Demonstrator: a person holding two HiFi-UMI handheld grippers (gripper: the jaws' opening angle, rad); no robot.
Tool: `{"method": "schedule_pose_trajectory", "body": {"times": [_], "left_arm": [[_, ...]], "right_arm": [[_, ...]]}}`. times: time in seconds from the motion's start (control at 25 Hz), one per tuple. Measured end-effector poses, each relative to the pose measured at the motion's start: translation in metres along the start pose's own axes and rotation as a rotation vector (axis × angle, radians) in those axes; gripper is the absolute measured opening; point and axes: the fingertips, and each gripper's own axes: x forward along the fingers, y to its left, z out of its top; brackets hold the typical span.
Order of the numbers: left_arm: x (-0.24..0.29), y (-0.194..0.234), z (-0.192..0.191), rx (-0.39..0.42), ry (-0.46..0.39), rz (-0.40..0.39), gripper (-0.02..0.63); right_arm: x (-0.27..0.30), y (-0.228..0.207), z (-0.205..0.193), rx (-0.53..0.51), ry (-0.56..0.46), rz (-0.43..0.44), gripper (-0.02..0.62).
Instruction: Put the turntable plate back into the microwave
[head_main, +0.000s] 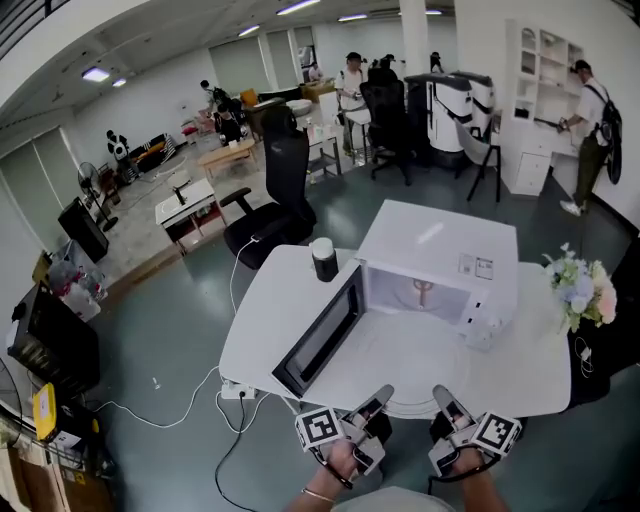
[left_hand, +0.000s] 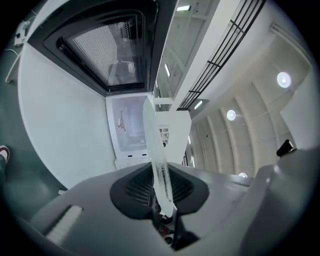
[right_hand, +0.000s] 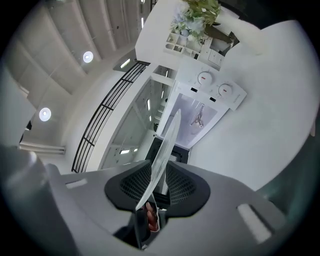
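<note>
Left claw (head_main: 381, 397) clamping plate (left_hand: 157, 160), white table (head_main: 262, 322), grey floor (head_main: 150, 335)

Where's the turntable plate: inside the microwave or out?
Out: left gripper and right gripper hold the plate before the open microwave; only the hub sits inside.

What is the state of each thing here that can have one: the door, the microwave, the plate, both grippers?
Microwave door: open wide.
Microwave: no plate inside.
Glass plate: held at its rim, outside the microwave.
Left gripper: shut on the glass plate.
Right gripper: shut on the glass plate.
</note>
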Motion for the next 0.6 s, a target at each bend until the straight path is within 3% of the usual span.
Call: {"method": "schedule_pose_trajectory", "body": {"times": [0.2,0.36,0.6], "left_arm": [[0.018,0.023,0.034,-0.006,0.052,0.014,0.046],[0.036,0.032,0.051,-0.019,0.087,0.017,0.048],[0.055,0.038,0.063,-0.069,0.072,0.033,0.046]], "right_arm": [[0.037,-0.013,0.005,0.026,-0.035,-0.027,0.095],[0.05,-0.029,0.013,0.044,-0.056,-0.124,0.095],[0.063,-0.039,0.028,0.059,-0.051,-0.182,0.095]]}}
